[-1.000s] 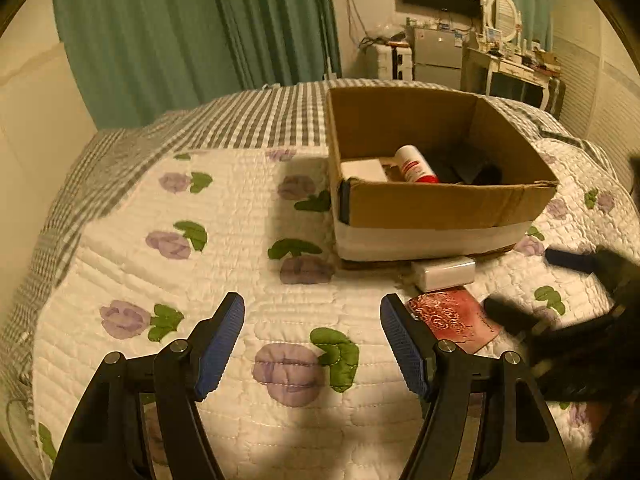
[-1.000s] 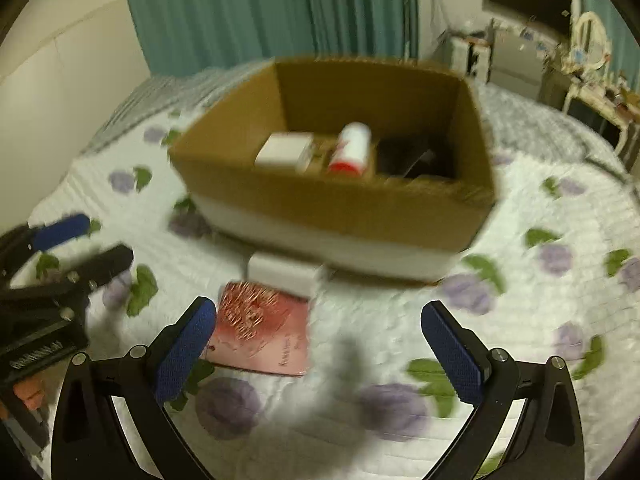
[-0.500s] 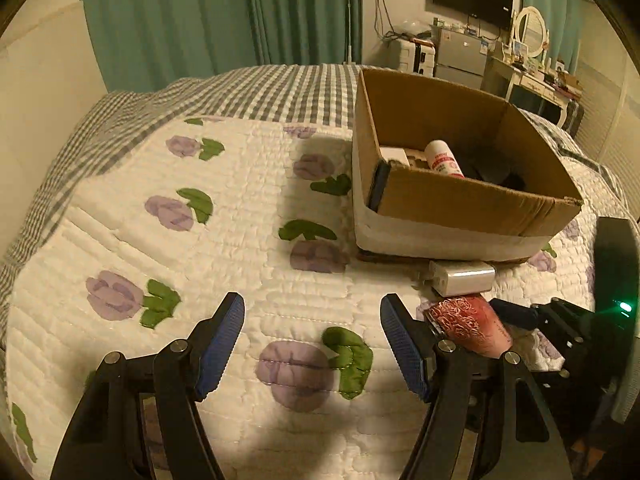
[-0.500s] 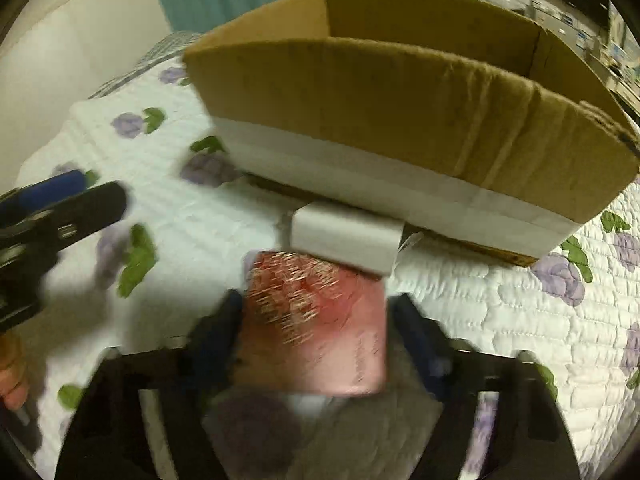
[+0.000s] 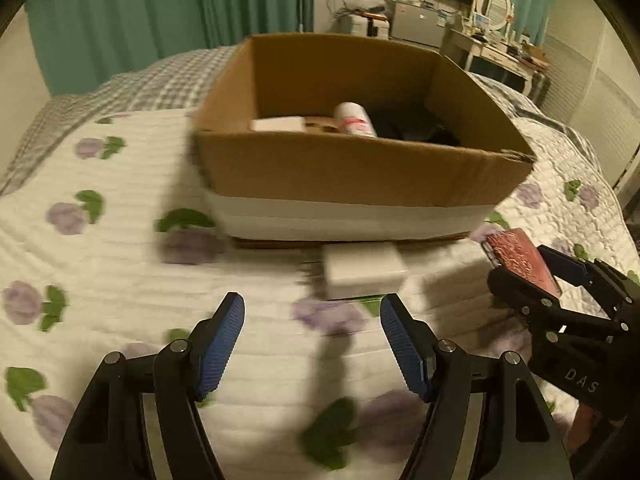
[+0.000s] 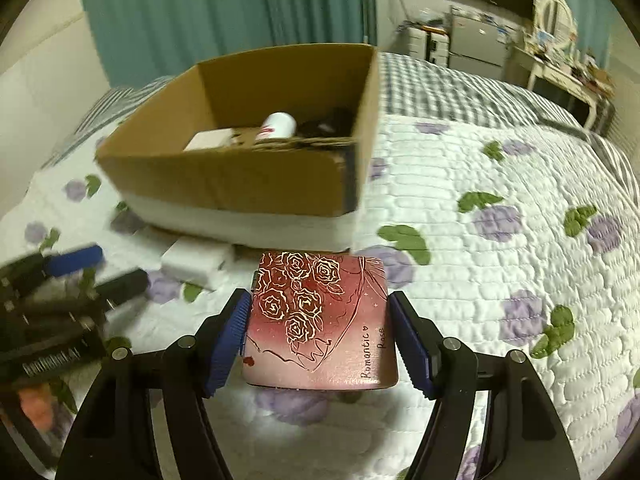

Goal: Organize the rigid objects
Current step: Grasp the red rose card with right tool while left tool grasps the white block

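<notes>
Right wrist view: your right gripper [image 6: 320,336] clamps the rose-printed case [image 6: 320,320], lettering legible; left wrist view shows your left gripper [image 5: 312,344] spread, empty.

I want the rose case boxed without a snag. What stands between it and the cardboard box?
Only the box's near wall. The right tongs hold the rose case below that rim; it must rise over it. The cardboard box is open-topped.

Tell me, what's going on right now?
Right gripper shut on rose case, lifted. Left gripper open, empty. Cardboard box ahead; white block lies before it.
</notes>
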Demonstrator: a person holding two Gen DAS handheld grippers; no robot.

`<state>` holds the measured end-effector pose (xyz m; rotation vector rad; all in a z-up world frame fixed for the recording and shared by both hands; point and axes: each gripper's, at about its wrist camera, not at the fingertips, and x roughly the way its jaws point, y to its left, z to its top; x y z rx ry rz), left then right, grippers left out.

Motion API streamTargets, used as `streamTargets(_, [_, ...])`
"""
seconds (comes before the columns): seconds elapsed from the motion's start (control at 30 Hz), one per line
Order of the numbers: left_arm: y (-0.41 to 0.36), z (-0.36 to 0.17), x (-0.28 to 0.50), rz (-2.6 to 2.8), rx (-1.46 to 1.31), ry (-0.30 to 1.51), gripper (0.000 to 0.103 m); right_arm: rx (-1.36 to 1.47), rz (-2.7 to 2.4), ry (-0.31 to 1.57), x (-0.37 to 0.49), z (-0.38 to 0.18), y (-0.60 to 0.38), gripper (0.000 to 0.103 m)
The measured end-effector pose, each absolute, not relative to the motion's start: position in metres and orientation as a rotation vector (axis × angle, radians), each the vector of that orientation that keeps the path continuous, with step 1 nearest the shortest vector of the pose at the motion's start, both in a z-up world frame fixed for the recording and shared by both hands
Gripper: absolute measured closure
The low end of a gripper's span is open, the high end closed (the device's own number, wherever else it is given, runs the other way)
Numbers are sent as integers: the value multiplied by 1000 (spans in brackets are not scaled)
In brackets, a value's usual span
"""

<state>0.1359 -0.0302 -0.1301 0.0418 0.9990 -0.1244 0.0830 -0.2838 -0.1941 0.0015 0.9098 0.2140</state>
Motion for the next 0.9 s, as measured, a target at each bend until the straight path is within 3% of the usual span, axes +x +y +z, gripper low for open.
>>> streamTargets(0.43, [-63, -156, 163, -140, 56, 1014, 30, 15, 198, 927, 93, -201, -292, 34])
streamTargets(0.53, [-66, -157, 163, -131, 95, 1004, 33, 15, 196, 925, 93, -200, -292, 34])
streamTargets(0.6, [-65, -156, 161, -125, 108, 1000, 49, 12, 197, 920, 91, -198, -292, 34])
streamTargets(0.9, [-62, -141, 143, -137, 112, 989, 49, -4, 199, 898, 84, -190, -287, 34])
